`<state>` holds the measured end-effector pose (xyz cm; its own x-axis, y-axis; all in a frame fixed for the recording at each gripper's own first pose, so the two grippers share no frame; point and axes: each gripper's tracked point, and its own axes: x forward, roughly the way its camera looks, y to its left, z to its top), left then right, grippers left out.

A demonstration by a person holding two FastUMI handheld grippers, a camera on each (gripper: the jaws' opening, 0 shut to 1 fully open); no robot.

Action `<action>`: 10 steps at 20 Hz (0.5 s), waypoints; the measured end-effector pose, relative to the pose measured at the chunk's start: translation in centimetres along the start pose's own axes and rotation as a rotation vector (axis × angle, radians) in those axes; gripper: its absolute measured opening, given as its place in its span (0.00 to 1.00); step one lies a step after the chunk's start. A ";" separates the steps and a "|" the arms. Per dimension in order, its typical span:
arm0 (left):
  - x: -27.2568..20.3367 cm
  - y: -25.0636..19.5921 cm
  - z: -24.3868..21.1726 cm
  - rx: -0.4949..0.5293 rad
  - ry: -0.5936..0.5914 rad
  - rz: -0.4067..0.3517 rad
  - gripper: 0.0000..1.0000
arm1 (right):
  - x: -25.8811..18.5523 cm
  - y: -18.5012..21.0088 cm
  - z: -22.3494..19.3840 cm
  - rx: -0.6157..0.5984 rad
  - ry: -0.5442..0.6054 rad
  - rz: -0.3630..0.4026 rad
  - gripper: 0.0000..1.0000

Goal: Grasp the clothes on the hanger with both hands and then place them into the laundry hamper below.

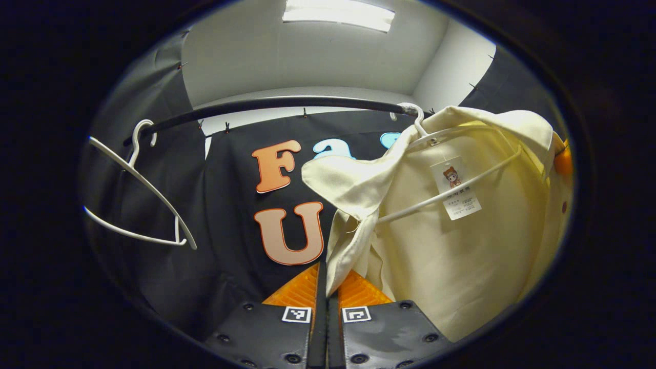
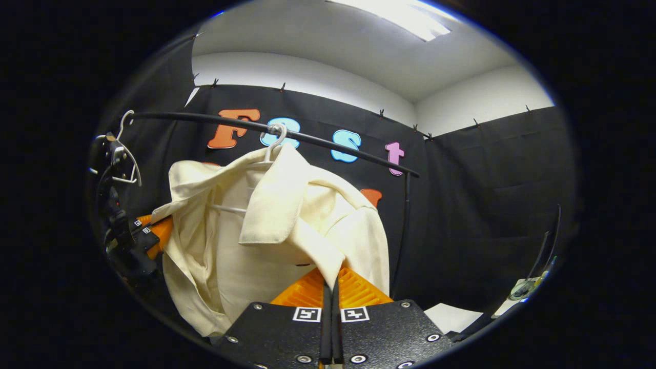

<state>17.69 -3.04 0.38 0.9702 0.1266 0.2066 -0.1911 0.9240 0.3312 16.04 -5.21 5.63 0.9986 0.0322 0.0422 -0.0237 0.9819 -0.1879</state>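
Cream shirt [image 1: 461, 246] on white hanger [image 1: 451, 187], centre frame; left tongs [image 1: 328, 287] and right tongs [image 2: 330, 282], raised, each pinch its fabric.

A black rail [image 1: 287, 104] runs across the booth, up high. A white hanger [image 1: 451, 187] hooks on it at the right and holds a cream jacket [image 1: 461, 241]. An empty white hanger [image 1: 138, 189] hangs at the far left.
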 end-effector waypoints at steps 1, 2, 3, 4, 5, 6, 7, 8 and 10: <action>0.2 0.4 -0.1 0.022 0.013 0.009 0.09 | -0.4 -0.9 0.7 0.011 -0.010 -0.014 0.00; 0.6 0.7 0.0 0.042 0.022 0.018 0.09 | -0.7 -2.0 1.5 0.019 -0.022 -0.035 0.00; 1.0 1.2 0.4 0.059 0.022 0.032 0.08 | -1.3 -3.3 2.2 0.019 -0.034 -0.063 0.00; 1.4 2.0 0.8 0.071 0.017 0.055 0.07 | -1.6 -4.7 2.9 0.012 -0.046 -0.089 0.00; 1.9 2.9 1.5 0.083 0.001 0.074 0.07 | -1.6 -5.9 3.5 0.007 -0.053 -0.113 0.00; 2.5 3.4 2.2 0.093 -0.017 0.085 0.07 | -1.5 -6.9 4.1 0.007 -0.058 -0.128 0.00; 3.1 3.8 2.7 0.103 -0.023 0.086 0.07 | -1.3 -7.7 4.8 0.011 -0.063 -0.141 0.00; 4.1 4.1 2.6 0.113 -0.018 0.077 0.07 | -1.1 -8.4 5.4 0.014 -0.067 -0.153 0.00; 5.7 4.4 2.2 0.132 0.006 0.068 0.07 | -0.3 -9.7 7.4 0.016 -0.088 -0.173 0.00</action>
<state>22.09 0.91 5.06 0.9552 0.1897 0.2272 -0.2738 0.8577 0.4351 15.61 -13.42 14.68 0.9798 -0.1215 0.1588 0.1463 0.9770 -0.1550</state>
